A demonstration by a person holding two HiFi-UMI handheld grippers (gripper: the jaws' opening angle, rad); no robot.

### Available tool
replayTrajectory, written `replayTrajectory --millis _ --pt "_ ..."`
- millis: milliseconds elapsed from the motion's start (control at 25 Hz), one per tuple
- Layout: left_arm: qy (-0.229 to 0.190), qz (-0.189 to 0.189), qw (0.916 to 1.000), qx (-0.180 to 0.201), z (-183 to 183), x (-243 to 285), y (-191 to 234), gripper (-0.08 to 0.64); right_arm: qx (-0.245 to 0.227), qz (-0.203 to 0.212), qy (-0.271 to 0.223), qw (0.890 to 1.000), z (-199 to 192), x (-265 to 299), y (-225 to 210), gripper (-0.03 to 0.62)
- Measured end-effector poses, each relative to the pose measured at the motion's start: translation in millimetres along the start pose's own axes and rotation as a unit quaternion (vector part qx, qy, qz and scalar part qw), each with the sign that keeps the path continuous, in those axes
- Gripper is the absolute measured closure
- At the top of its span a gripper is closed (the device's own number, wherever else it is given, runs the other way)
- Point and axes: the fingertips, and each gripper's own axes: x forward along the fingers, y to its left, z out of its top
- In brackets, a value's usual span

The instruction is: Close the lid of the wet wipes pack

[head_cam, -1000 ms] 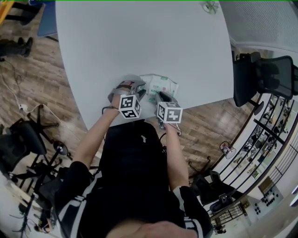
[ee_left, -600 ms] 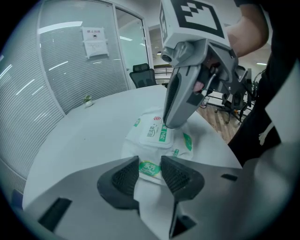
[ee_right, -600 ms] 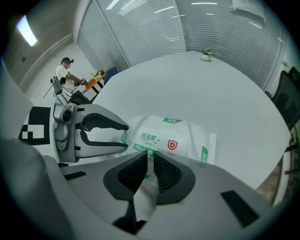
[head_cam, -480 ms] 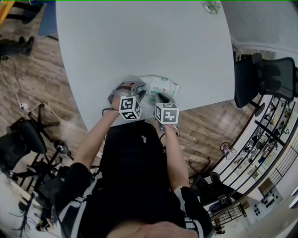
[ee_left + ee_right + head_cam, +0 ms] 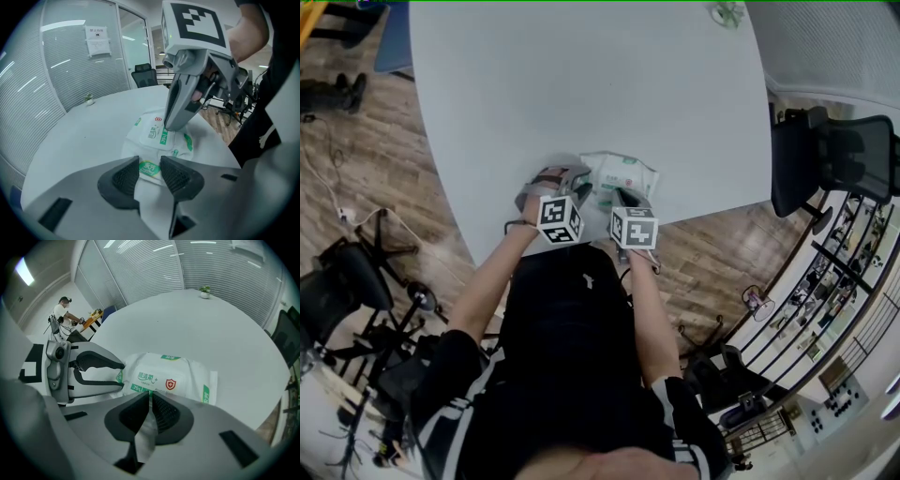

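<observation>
Left hand-held gripper (image 5: 149, 168), pitched steeply down, is clamped on the end of the wet wipes pack (image 5: 174, 377). The pack lies flat near the front edge of the round white surface (image 5: 581, 84). Right hand-held gripper (image 5: 151, 401), also steeply down, has jaws just closing, nearly together on the thin pale lid flap (image 5: 146, 430). Floor (image 5: 384, 178) is wood plank. Pack is glossy soft film.

Bright even light, fisheye warp, dark corners

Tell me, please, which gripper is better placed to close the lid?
Right: the right gripper, jaws just closing on the lid flap, is atop the wet wipes pack; the left gripper clamps its end.
</observation>
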Motion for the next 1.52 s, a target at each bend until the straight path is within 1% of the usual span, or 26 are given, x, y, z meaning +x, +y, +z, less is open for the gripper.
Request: replayTrajectory --millis 200,280,360,440,520,600,640,720,800,880,1000,1120,1280,1440,1520 --pt "0.000 0.004 1.0000 -0.001 0.2 1.0 0.4 0.403 -0.008 -0.004 -0.004 1.000 -1.8 -0.5 -0.6 0.549" --pt "-0.001 0.007 0.9999 -0.007 -1.0 -0.1 -0.1 0.405 -0.006 0.003 -0.008 1.000 -2.3 -2.8 1.9 0.544" --pt "-0.003 0.013 0.9998 -0.018 -2.4 -2.7 0.4 0.407 -0.005 0.006 -0.023 1.000 1.4 -10.7 3.7 0.534" --pt "-0.010 0.022 0.9989 -0.039 -1.7 -8.5 1.4 0.415 -0.002 0.004 -0.049 0.999 7.7 -24.4 3.3 0.534" --pt "-0.026 0.040 0.9963 -0.072 4.4 -21.1 3.6 0.436 -0.003 0.004 -0.083 0.997 14.9 -43.9 2.5 0.537" --pt "-0.048 0.068 0.9909 -0.106 16.0 -40.5 5.3 0.471 -0.006 0.003 -0.121 0.993 20.0 -68.8 1.9 0.547" --pt "-0.062 0.083 0.9868 -0.124 23.1 -52.3 4.7 0.487 -0.008 0.002 -0.140 0.990 20.1 -82.6 1.6 0.553" --pt "-0.095 0.112 0.9756 -0.163 39.4 -79.2 0.9 0.507 -0.012 0.003 -0.176 0.984 17.0 -111.5 2.5 0.561" --pt "-0.131 0.144 0.9609 -0.197 57.5 -109.6 -3.8 0.515 -0.019 0.007 -0.215 0.976 13.5 -141.4 5.0 0.566" --pt "-0.166 0.178 0.9434 -0.226 76.3 -142.1 -12.5 0.521 -0.025 0.014 -0.255 0.967 9.0 -172.9 7.9 0.569" --pt "-0.216 0.216 0.9148 -0.264 103.5 -194.6 -40.1 0.523 -0.028 0.027 -0.304 0.952 -6.0 -221.0 15.0 0.571" --pt "-0.260 0.249 0.8908 -0.277 125.1 -245.8 -67.4 0.523 -0.039 0.036 -0.355 0.933 -15.9 -267.0 28.7 0.571" --pt "-0.314 0.287 0.8609 -0.279 146.9 -303.6 -92.4 0.523 -0.055 0.050 -0.407 0.910 -29.4 -316.6 48.2 0.571" --pt "-0.352 0.316 0.8348 -0.282 158.5 -349.6 -115.7 0.523 -0.057 0.053 -0.438 0.896 -53.1 -356.7 64.4 0.571" --pt "-0.364 0.324 0.8265 -0.282 156.9 -366.0 -124.6 0.523 -0.059 0.052 -0.451 0.889 -61.9 -369.6 73.5 0.571"
